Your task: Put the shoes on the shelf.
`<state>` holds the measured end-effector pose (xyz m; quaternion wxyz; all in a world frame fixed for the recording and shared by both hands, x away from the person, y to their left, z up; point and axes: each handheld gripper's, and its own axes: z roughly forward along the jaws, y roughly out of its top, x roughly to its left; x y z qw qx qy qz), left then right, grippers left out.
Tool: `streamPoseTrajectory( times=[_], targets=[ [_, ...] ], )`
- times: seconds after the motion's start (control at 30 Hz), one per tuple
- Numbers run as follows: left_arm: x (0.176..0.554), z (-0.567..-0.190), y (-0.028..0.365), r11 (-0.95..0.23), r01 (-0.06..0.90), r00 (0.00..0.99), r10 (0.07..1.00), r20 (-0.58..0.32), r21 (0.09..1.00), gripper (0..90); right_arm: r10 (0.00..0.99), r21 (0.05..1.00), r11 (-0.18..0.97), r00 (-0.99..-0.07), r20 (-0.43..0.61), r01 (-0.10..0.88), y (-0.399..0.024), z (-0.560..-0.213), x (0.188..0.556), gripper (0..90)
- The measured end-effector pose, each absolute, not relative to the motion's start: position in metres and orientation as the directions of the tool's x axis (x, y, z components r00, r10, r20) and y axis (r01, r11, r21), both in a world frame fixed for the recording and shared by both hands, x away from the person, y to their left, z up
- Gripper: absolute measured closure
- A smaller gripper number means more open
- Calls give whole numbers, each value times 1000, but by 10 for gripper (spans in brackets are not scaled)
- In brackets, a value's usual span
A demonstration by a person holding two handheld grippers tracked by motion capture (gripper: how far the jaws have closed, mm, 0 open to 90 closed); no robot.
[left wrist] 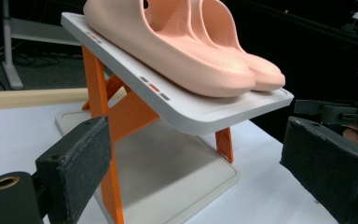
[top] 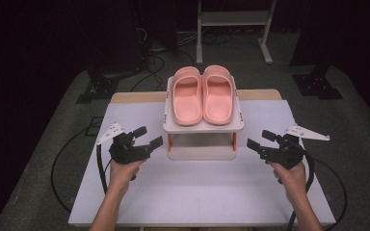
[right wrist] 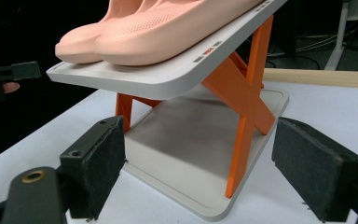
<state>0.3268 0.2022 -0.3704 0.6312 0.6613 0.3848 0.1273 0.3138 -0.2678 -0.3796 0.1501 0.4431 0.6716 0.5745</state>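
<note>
A white tabletop (top: pixel 197 192) stands in a dark room with cables on the floor behind it. At its centre sits a two-tier rack (top: pixel 203 126) on orange legs, and the pair of pink slippers (top: pixel 203 95) rests side by side on the top shelf — judged as either not yet lifted or already placed. The left gripper (top: pixel 147 138) and right gripper (top: pixel 261 140) hover at either side of the rack, jaws apart, gripping nothing — both angled inward toward it.
</note>
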Motion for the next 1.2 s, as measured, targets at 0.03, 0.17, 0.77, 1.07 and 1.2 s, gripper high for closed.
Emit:
streamPoseTrajectory(
  times=[0.03, 0.17, 0.77, 1.07, 1.2],
  targets=[
    [327, -370, 202, 93, 348, 671, 670, -317, 933, 82, 767, 902, -56, -560, 314, 428, -268, -381, 313, 167],
    [324, -373, 203, 95, 354, 673, 665, -324, 930, 82, 771, 903, -51, -557, 308, 427, -270, -384, 311, 167],
    [314, -386, 204, 93, 359, 674, 662, -327, 929, 82, 775, 891, -64, -540, 328, 449, -279, -402, 299, 167],
    [310, -395, 206, 76, 365, 675, 664, -321, 928, 82, 781, 884, -65, -527, 333, 462, -285, -412, 292, 167],
    [308, -399, 207, 77, 365, 674, 666, -320, 928, 82, 783, 882, -71, -521, 339, 467, -287, -415, 289, 167]
  ],
)
